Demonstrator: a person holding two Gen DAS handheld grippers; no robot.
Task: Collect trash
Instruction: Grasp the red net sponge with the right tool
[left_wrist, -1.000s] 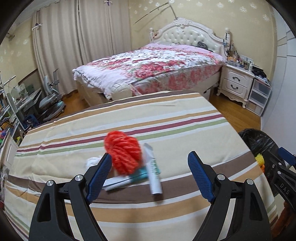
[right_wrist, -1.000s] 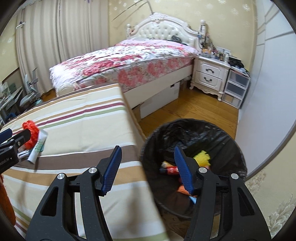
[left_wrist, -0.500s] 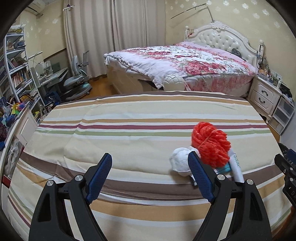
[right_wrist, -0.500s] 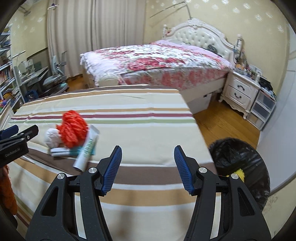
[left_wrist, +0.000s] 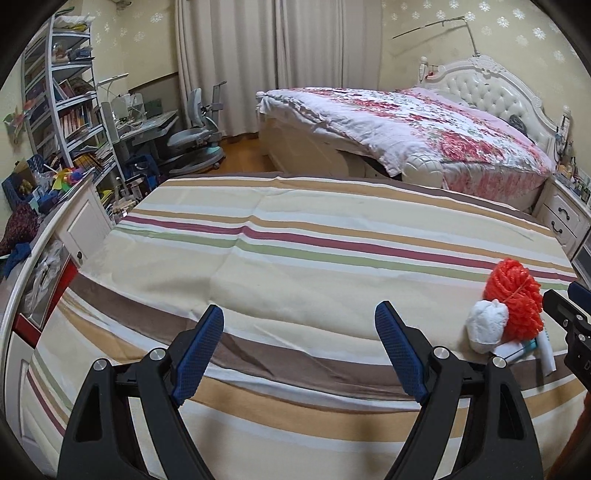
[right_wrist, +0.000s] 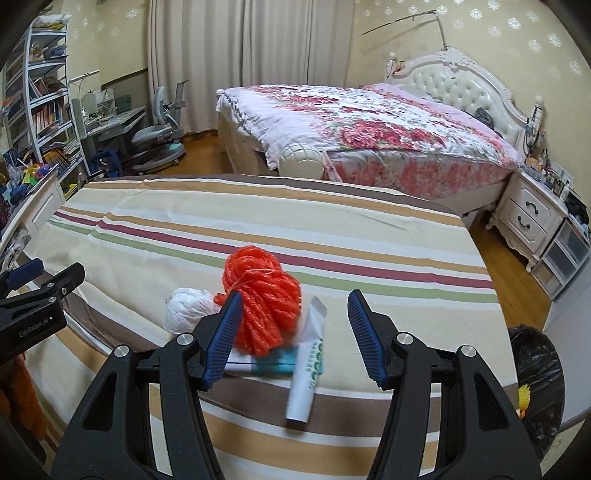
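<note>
Striped bedsheet (right_wrist: 332, 229) bears orange netting (right_wrist: 264, 295), white wad (right_wrist: 188, 308), tube (right_wrist: 308, 365) (all clustered).

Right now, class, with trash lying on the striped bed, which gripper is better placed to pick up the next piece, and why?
The right gripper: its open jaws frame the orange net bundle and tube. The left gripper faces bare striped sheet, with the pile off to its side.

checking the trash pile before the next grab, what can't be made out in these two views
- Teal packet, right wrist view: mostly hidden under the orange rope bundle and the white tube.
- Tube print: too small to read.
- Black trash bag, right wrist view: cut off by the fisheye edge, contents mostly hidden.
- White tube, left wrist view: partly hidden behind the right hand-held gripper.
</note>
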